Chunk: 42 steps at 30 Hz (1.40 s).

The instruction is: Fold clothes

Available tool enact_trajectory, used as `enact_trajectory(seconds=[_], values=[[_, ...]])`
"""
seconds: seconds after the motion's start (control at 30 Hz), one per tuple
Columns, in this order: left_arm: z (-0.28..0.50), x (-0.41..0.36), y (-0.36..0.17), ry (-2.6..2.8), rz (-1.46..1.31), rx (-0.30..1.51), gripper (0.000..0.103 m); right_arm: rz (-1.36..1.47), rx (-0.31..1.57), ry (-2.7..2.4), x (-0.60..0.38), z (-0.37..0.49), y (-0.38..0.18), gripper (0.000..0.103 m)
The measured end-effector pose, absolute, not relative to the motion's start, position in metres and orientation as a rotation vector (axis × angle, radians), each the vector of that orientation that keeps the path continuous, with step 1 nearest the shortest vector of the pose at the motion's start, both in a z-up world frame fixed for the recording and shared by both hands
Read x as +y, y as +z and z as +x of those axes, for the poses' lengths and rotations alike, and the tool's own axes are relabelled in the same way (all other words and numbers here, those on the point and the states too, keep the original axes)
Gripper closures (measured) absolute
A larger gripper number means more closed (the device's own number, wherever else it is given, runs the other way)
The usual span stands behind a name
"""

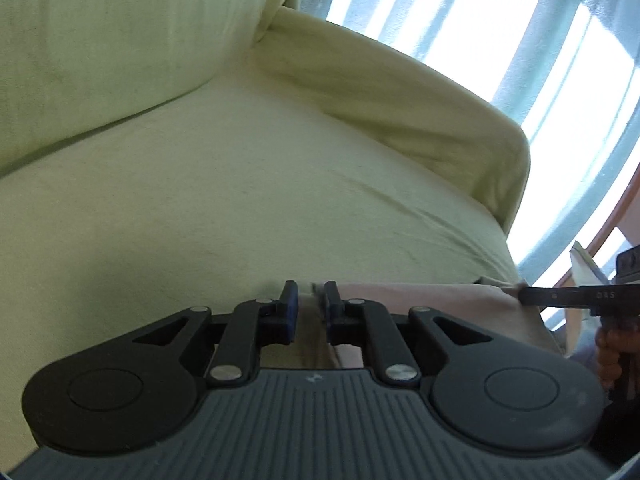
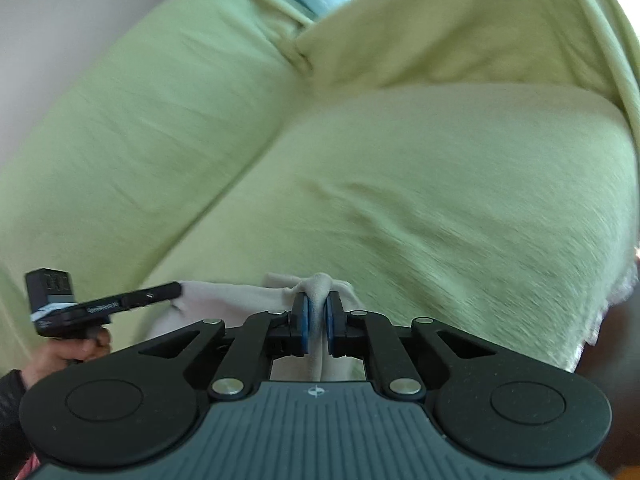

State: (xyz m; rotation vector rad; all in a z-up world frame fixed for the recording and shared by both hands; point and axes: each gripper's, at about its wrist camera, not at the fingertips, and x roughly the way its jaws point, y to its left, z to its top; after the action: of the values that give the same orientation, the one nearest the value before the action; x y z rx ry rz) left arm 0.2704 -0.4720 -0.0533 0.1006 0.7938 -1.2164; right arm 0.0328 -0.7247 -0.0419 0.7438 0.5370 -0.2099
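The pale garment (image 2: 224,300) is pinched by both the left gripper (image 1: 311,308) and the right gripper (image 2: 316,320) over the sofa (image 2: 400,180), and could be dropped if slackened.

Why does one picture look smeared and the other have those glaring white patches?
Right wrist view: the green sofa cover is streaked with motion blur, while the right gripper pinching the pale garment stays fairly sharp. Left wrist view: the window behind the sofa is blown out to white, and the fisheye lens bends its bars.
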Motion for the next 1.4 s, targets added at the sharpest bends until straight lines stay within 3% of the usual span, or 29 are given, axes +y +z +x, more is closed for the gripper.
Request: enact_trajectory(seconds=[0.1, 0.13, 0.37, 0.5, 0.63, 0.8, 0.93, 0.97, 1.17, 1.4], values=[[0.271, -0.465, -0.046, -1.19, 0.103, 0.764, 0.095, 0.744, 0.504, -0.25, -0.728, 0.025, -0.039, 0.076], [0.27, -0.463, -0.042, -1.189, 0.12, 0.748, 0.095, 0.746, 0.492, -0.262, -0.729, 0.022, -0.038, 0.075], [0.228, -0.477, -0.019, -1.372, 0.277, 0.676, 0.094, 0.797, 0.497, -0.225, -0.73, 0.021, -0.043, 0.075], [0.192, -0.506, -0.025, -1.499, 0.396, 0.648, 0.091, 0.741, 0.546, -0.231, -0.725, 0.036, -0.044, 0.089], [0.163, -0.533, -0.033, -1.58, 0.476, 0.625, 0.089, 0.728, 0.513, -0.232, -0.726, 0.038, -0.041, 0.094], [0.163, -0.56, -0.043, -1.518, 0.513, 0.635, 0.087, 0.742, 0.537, -0.249, -0.728, 0.042, -0.048, 0.094], [0.192, -0.565, -0.051, -1.391, 0.47, 0.666, 0.086, 0.74, 0.541, -0.266, -0.729, 0.039, -0.048, 0.086], [0.198, -0.562, -0.051, -1.359, 0.459, 0.669, 0.081, 0.73, 0.532, -0.273, -0.729, 0.038, -0.046, 0.086], [0.221, -0.532, -0.032, -1.28, 0.397, 0.644, 0.082, 0.479, 0.416, -0.211, -0.701, 0.036, -0.016, 0.087], [0.192, -0.511, -0.032, -1.392, 0.5, 0.615, 0.081, 0.42, 0.599, -0.072, -0.679, 0.08, -0.034, 0.088]])
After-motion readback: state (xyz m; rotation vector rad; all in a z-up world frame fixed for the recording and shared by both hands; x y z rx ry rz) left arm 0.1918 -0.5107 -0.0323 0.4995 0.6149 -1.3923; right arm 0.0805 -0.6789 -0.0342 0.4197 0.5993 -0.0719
